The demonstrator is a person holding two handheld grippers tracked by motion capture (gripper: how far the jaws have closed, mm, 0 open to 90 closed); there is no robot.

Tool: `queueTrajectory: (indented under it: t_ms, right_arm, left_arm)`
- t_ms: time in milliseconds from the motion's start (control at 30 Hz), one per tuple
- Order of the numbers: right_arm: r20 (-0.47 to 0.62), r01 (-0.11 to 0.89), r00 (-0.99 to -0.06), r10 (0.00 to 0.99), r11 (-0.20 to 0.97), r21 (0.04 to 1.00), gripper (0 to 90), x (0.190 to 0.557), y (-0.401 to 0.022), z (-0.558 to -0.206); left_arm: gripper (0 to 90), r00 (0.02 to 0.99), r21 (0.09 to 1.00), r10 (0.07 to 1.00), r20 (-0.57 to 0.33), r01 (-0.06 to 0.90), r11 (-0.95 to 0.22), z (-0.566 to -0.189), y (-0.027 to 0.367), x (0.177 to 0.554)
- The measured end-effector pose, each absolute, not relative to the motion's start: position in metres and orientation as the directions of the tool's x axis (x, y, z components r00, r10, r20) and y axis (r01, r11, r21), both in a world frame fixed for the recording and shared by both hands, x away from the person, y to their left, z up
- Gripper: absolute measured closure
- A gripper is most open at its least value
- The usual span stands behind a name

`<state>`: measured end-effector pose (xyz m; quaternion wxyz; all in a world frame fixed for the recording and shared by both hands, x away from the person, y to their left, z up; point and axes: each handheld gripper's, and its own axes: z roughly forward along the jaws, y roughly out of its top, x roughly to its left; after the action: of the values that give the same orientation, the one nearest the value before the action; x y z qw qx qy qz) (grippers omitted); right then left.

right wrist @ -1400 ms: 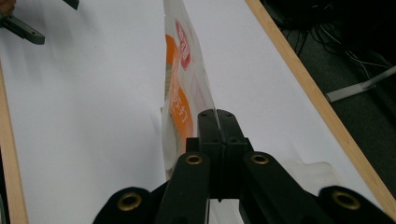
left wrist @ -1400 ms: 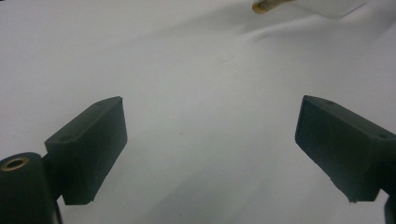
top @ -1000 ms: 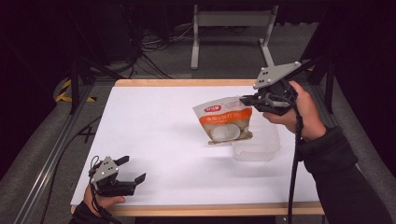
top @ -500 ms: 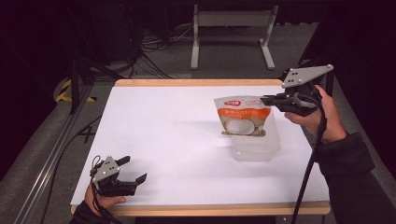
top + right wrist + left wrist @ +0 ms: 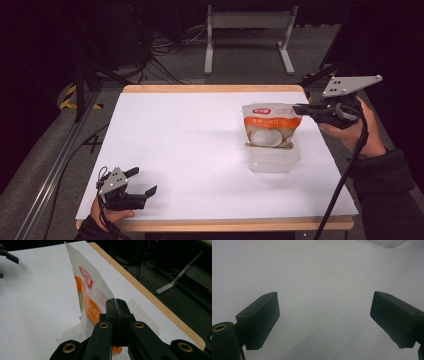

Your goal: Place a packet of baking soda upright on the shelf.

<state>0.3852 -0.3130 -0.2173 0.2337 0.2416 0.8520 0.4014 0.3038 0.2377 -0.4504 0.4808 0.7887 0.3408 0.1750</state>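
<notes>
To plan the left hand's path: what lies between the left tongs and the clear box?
Nothing: in the high view, bare white table separates the left tongs from the box.

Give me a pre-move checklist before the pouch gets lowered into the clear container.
1. Right tongs shut on the pouch at its top corner: ok.
2. Pouch hanging above the clear container: ok.
3. Container open, no lid on it: ok.
4. Pouch bottom already touching the container floor: cannot tell.
5. Left tongs open, at the table's near-left corner, away from the container: ok.
</notes>
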Motion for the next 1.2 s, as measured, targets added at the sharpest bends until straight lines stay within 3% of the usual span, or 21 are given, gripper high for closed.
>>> queueTrajectory:
  t_ms: [433,667,1200]
  right_arm:
    - [-0.203,0.244,-0.751,0.628,0.55,0.799,90.0,0.391,-0.323,-0.225]
    - [-0.255,0.206,-0.74,0.623,0.57,0.795,90.0,0.404,-0.318,-0.228]
    - [-0.191,0.218,-0.771,0.608,0.533,0.818,90.0,0.404,-0.333,-0.258]
  left_arm:
    - [9.8,0.709,0.876,0.703,-0.056,0.373,-0.306,-0.451,0.237,0.304]
    - [9.7,0.711,0.875,0.701,-0.054,0.371,-0.309,-0.45,0.237,0.304]
    - [9.7,0.703,0.888,0.709,-0.059,0.361,-0.285,-0.448,0.24,0.303]
